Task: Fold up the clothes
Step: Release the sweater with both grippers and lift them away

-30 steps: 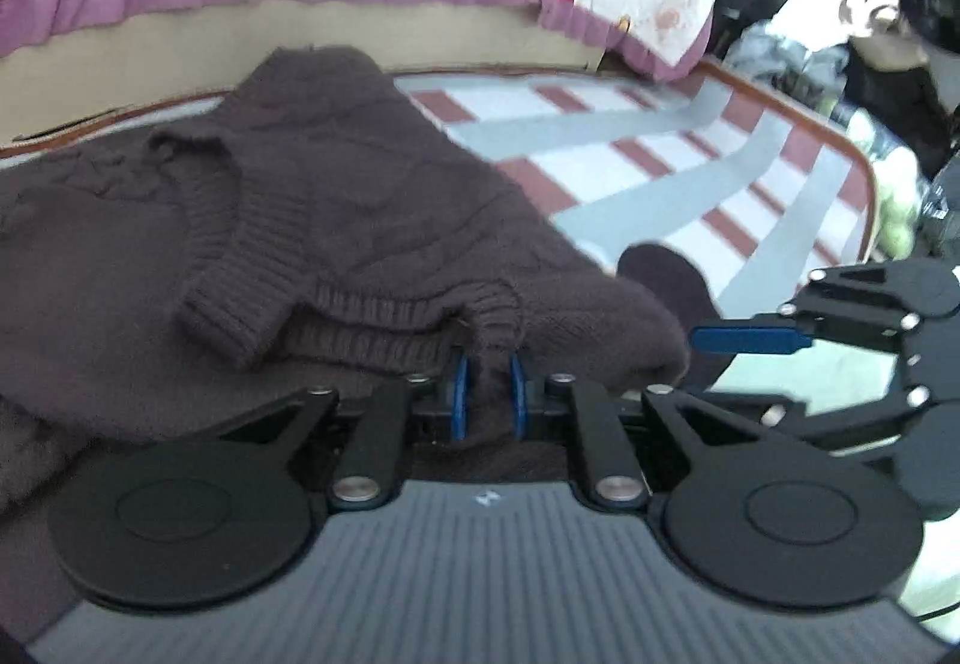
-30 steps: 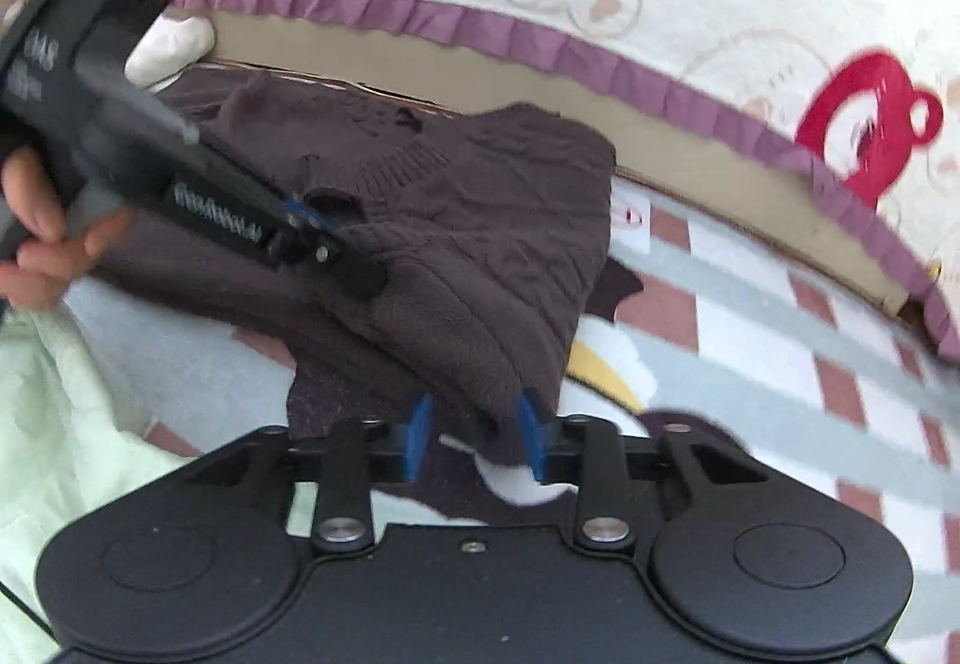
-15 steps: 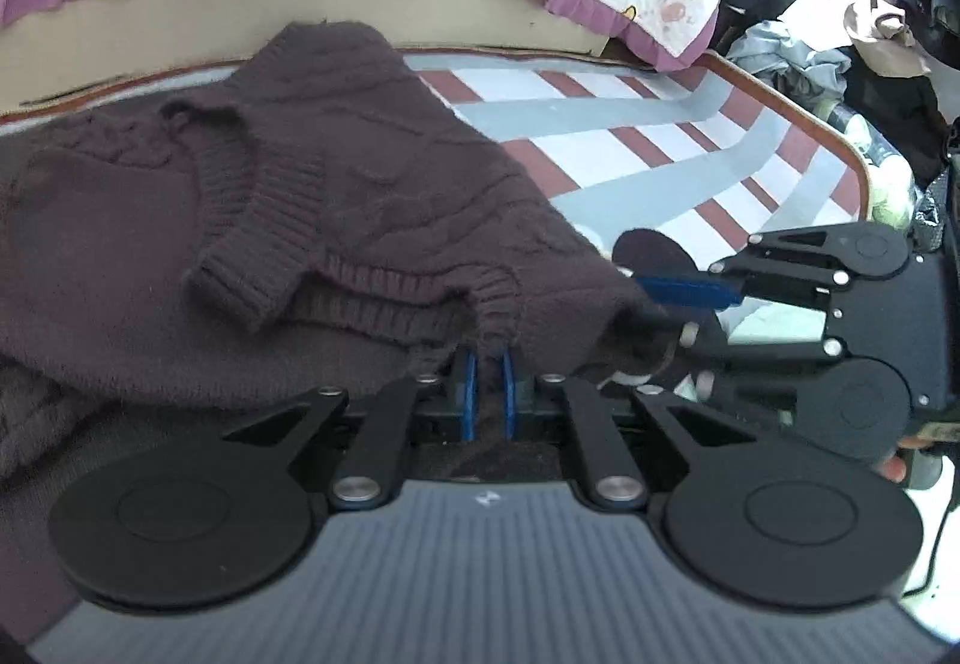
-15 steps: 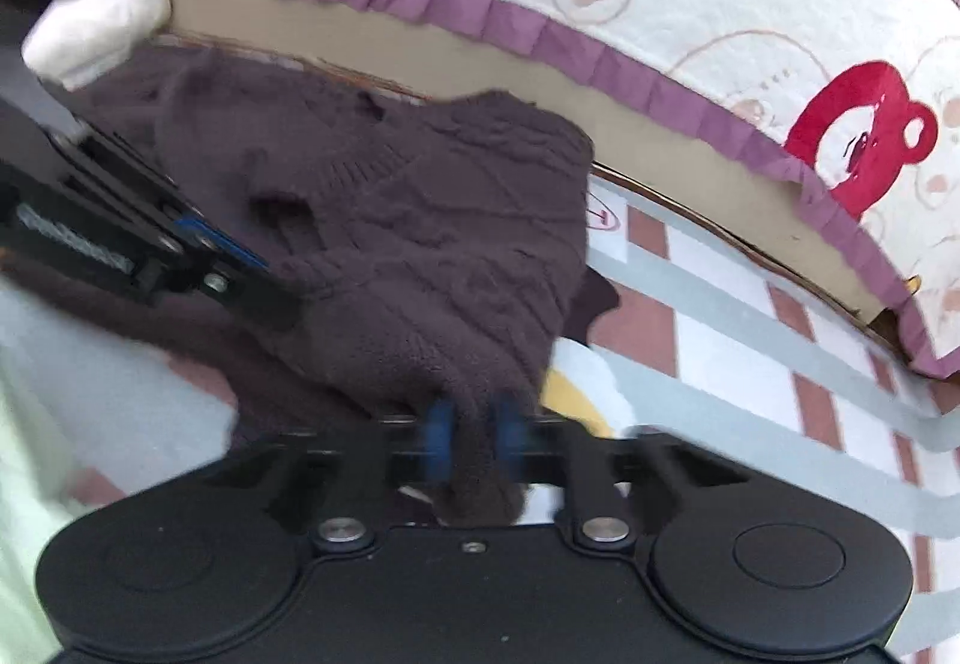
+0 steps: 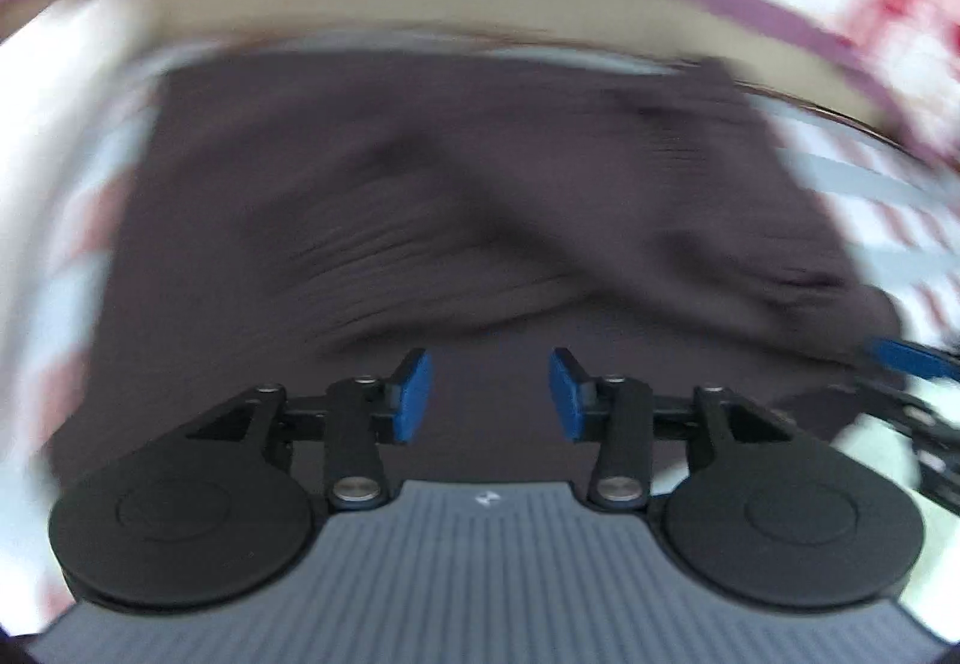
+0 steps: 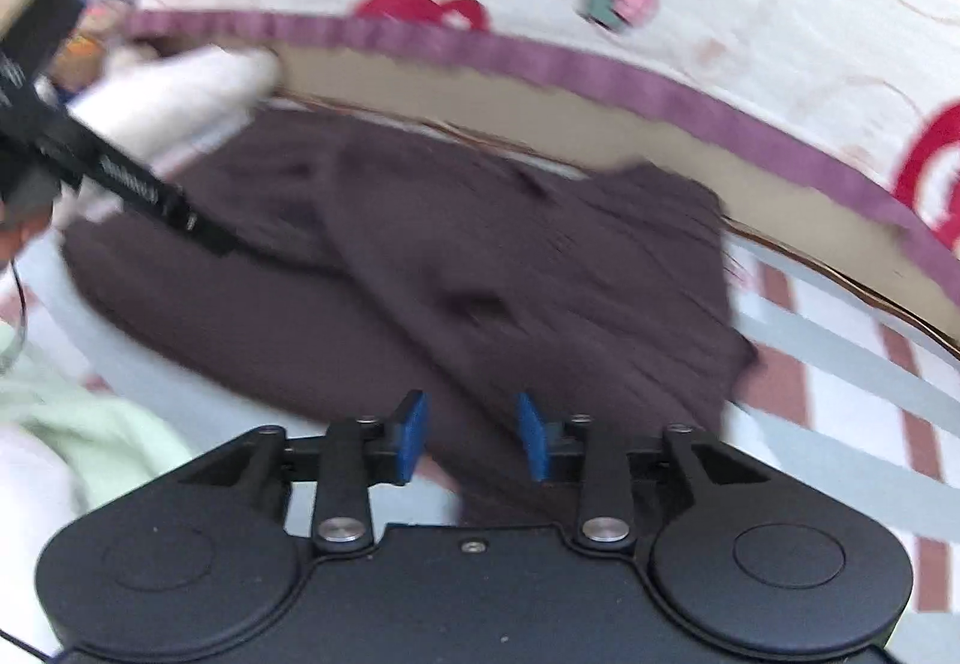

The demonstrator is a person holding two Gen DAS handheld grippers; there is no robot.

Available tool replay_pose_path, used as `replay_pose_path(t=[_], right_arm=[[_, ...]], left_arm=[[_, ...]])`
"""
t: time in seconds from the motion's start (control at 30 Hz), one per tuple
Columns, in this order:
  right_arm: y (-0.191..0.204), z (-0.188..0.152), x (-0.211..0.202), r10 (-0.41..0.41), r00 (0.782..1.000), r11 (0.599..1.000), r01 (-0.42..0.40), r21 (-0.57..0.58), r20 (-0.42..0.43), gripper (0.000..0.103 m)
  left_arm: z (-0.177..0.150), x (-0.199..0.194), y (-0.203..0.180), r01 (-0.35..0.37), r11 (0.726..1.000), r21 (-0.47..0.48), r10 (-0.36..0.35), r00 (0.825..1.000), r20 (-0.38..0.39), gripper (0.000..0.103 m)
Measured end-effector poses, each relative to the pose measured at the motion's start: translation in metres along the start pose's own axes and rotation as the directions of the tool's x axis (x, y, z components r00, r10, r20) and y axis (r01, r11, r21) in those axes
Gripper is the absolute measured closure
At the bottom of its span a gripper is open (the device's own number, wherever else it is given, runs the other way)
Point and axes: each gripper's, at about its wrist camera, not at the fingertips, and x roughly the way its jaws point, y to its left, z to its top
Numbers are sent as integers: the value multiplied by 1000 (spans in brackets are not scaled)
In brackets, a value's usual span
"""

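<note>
A dark brown knit sweater (image 5: 456, 196) lies folded on the striped mat; it also shows in the right wrist view (image 6: 516, 268). My left gripper (image 5: 491, 394) is open and empty just above the sweater's near part; this view is motion-blurred. My right gripper (image 6: 471, 435) is open and empty over the sweater's near edge. The left gripper's black body (image 6: 120, 184) reaches in from the left of the right wrist view, over the sweater's far left side. A blue fingertip of the right gripper (image 5: 906, 358) shows at the right edge of the left wrist view.
A cartoon-print quilt with a purple ruffle (image 6: 600, 70) runs along the back above a tan board (image 6: 540, 118). The red, grey and white striped mat (image 6: 852, 364) extends right. A pale green cloth (image 6: 78, 424) lies at the near left.
Both grippers were shut on the sweater's edge; now both are open and have let it go. The sweater lies flatter, and the left gripper has swung to face the quilt.
</note>
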Motion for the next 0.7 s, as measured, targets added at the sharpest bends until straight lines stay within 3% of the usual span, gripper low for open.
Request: replay_pose_path(t=[0.13, 0.27, 0.37, 0.43, 0.5, 0.57, 0.6, 0.7], right_arm=[[28, 22, 11, 81, 997, 997, -81, -2, 15, 59], [48, 39, 28, 114, 993, 993, -114, -28, 4, 58], [65, 49, 39, 132, 991, 990, -133, -50, -4, 54], [74, 51, 41, 135, 991, 989, -135, -56, -6, 54], [83, 52, 43, 138, 990, 988, -138, -63, -7, 54], [85, 51, 45, 176, 984, 983, -176, -54, -12, 54], [85, 49, 46, 202, 979, 978, -203, -46, -15, 54], [89, 47, 51, 252, 967, 966, -254, -56, -39, 54]], left_arm=[[-16, -23, 85, -28, 958, -287, 35, 999, 19, 52], [-33, -28, 133, -33, 889, -457, 45, 999, 15, 52], [-37, -22, 144, -6, 861, -508, 15, 1000, 13, 51], [-37, -20, 141, 9, 869, -495, -14, 1000, -6, 51], [-41, -24, 136, 77, 881, -467, -90, 996, -7, 51], [-53, -31, 137, 147, 850, -506, -154, 988, 28, 50], [-59, -31, 140, 149, 833, -533, -158, 987, 28, 49], [-64, -21, 145, 30, 821, -570, -72, 996, -51, 52]])
